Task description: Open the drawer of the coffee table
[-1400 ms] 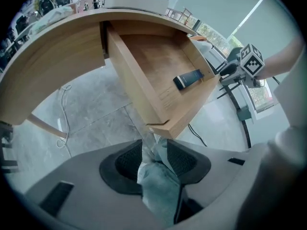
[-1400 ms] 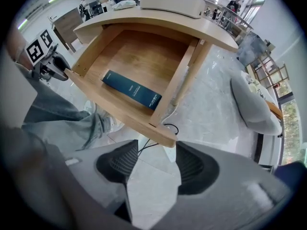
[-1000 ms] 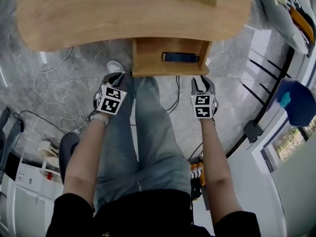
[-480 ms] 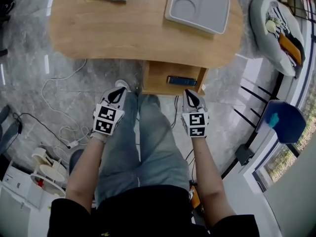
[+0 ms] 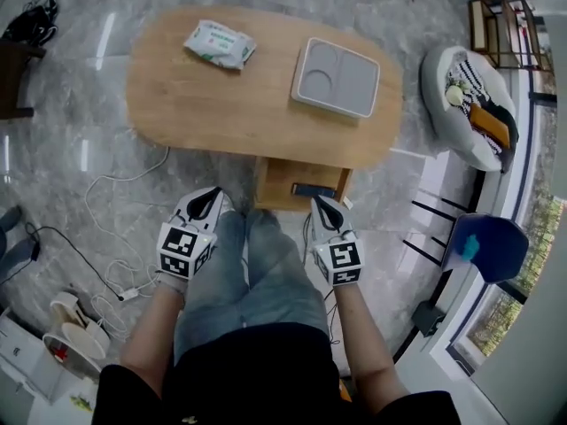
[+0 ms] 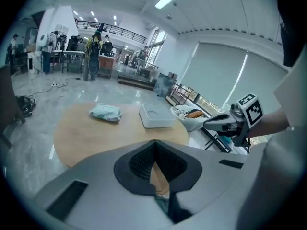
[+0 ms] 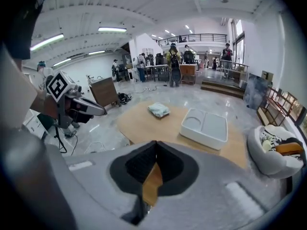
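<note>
The oval wooden coffee table [image 5: 221,104] stands ahead of me. Its drawer [image 5: 282,182] sticks out open from under the near edge, with a flat dark object [image 5: 314,189] lying inside. My left gripper [image 5: 211,195] hangs shut and empty above my left leg, just left of the drawer. On the drawer's near right corner side, my right gripper [image 5: 320,202] is also shut and empty. In the left gripper view the shut jaws [image 6: 154,143] point over the table [image 6: 86,135]. The right gripper view shows its shut jaws [image 7: 156,145] aimed at the table [image 7: 144,123].
On the table lie a wipes pack [image 5: 220,44] and a grey compartment tray [image 5: 337,78]. A white cushion seat [image 5: 465,104] with items and a blue chair [image 5: 492,242] stand at the right. Cables [image 5: 115,237] trail on the floor at the left. People stand far off in the hall.
Both grippers have risen and drawn back from the drawer's sides, and their jaws have closed. The head view has lifted, so the whole tabletop now shows.
</note>
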`<state>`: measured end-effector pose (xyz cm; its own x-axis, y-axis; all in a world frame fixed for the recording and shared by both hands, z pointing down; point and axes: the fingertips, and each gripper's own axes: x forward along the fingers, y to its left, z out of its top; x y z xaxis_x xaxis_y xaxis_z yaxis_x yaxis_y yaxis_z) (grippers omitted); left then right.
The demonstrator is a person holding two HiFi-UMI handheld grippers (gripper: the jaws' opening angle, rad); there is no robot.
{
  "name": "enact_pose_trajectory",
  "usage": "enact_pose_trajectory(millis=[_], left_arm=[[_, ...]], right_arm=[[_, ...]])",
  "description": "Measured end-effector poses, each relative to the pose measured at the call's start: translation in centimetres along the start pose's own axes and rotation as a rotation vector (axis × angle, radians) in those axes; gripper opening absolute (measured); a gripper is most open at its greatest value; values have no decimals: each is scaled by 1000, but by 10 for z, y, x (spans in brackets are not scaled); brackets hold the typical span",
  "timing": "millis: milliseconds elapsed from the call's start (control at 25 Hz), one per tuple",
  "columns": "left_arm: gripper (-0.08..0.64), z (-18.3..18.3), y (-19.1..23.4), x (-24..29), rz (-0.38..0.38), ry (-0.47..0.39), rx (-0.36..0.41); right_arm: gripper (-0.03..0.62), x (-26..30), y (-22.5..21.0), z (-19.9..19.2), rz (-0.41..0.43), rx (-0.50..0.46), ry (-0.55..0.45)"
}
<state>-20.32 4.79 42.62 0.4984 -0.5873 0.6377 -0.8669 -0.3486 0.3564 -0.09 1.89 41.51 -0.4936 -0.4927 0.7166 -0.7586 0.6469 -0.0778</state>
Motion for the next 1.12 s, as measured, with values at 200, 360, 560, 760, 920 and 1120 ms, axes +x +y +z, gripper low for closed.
enact_pose_trajectory(millis=[200, 360, 560, 760, 920, 1120], left_arm=[[15, 62, -20, -52, 9, -100, 18], [15, 114, -30, -88, 19, -174, 73], [15, 169, -42, -130, 60, -250, 121], [17, 213, -62, -166, 85, -316, 173], [17, 237, -84, -183, 100, -358, 297], [17, 267, -102, -199, 120, -400, 338]], right_arm=[[-2, -45, 17, 78, 17, -23, -120], [-2, -74, 24, 141, 9, -60, -215], [-2, -110, 30, 195, 15, -83, -296], [-2, -151, 33, 235, 16, -98, -380], [-2, -181, 38, 259, 35, -118, -441], [-2, -204, 41, 276, 49, -117, -493]])
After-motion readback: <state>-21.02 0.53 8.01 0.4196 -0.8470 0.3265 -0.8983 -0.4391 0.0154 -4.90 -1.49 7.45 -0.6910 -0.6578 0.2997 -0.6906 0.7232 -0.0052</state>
